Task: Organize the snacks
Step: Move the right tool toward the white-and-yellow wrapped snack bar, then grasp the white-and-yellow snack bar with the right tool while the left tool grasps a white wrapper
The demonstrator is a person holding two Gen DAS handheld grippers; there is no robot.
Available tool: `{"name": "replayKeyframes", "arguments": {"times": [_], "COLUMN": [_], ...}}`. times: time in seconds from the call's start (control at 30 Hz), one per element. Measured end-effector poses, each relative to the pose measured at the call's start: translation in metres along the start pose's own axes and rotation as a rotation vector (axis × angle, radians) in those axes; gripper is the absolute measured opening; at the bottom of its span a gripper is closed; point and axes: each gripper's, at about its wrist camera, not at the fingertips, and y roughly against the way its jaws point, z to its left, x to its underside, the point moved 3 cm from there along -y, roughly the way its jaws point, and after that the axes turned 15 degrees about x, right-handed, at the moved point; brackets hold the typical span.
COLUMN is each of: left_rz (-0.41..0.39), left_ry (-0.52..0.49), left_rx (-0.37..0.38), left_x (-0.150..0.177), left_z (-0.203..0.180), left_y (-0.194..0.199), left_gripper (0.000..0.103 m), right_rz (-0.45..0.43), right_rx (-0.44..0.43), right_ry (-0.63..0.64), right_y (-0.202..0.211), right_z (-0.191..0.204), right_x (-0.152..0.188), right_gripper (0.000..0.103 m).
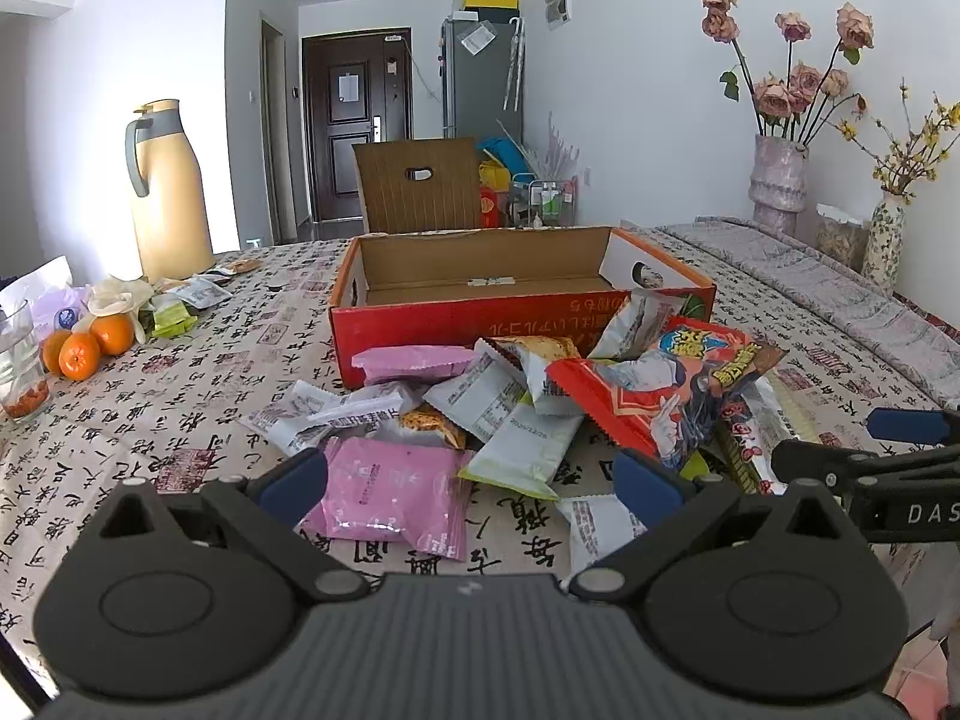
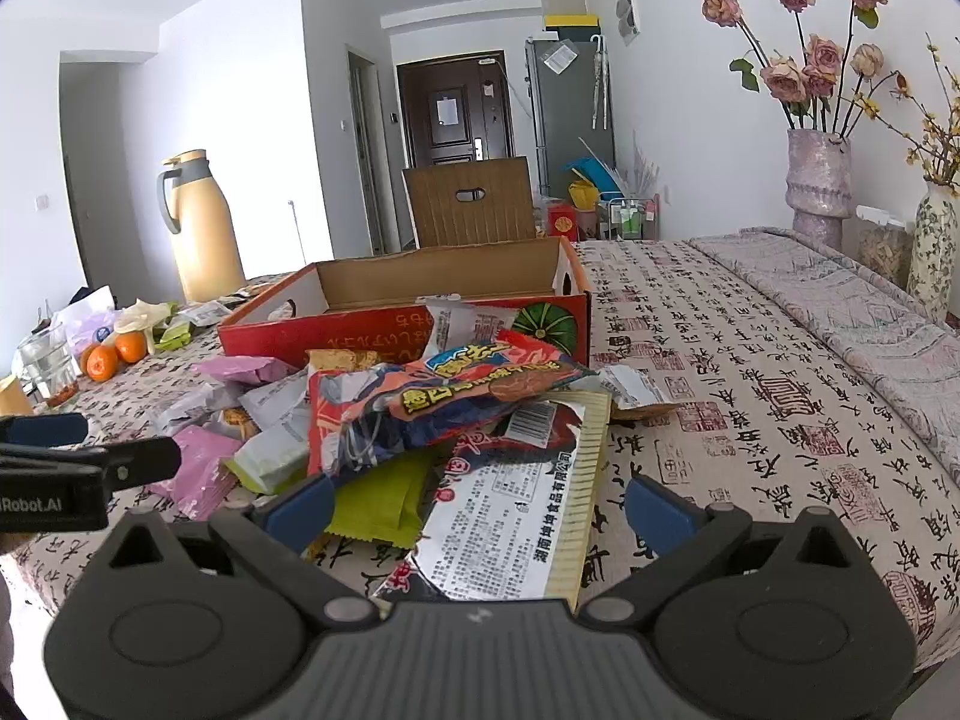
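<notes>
A pile of snack packets lies on the table in front of an open red cardboard box (image 1: 414, 324) (image 2: 372, 330) that looks empty inside. My left gripper (image 1: 471, 483) is open, its blue pads straddling a pink packet (image 1: 390, 489) and a white-green one (image 1: 528, 444). A big red cartoon packet (image 1: 654, 390) (image 2: 432, 402) lies on top of the pile. My right gripper (image 2: 480, 510) is open over a silver-and-red packet (image 2: 516, 510) and a lime packet (image 2: 378, 504). Neither holds anything.
A yellow thermos jug (image 1: 168, 192), oranges (image 1: 90, 342) and a glass (image 1: 18, 360) stand at the left. Vases with dried flowers (image 2: 819, 180) stand at the far right. A folded grey blanket (image 2: 840, 294) lies along the right. A wooden chair (image 1: 420, 183) stands behind the box.
</notes>
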Motion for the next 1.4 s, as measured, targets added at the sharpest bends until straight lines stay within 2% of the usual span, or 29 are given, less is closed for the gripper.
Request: {"name": "replayKeyframes", "arguments": {"times": [1.0, 1.4], "left_rz": [-0.015, -0.004], "left_ry": [0.058, 0.066], "left_rx": [0.006, 0.015], "left_x": [0.007, 0.007], "left_z": [0.010, 0.014], "left_y": [0.000, -0.009], "left_gripper": [0.103, 0.103], "right_rz": [0.019, 0.046], "right_rx": [-0.001, 0.030], "right_ry": [0.006, -0.030], "right_y": [-0.006, -0.020], "right_z": [0.007, 0.002], "right_x": [0.005, 0.005], "right_gripper": [0.103, 0.103]}}
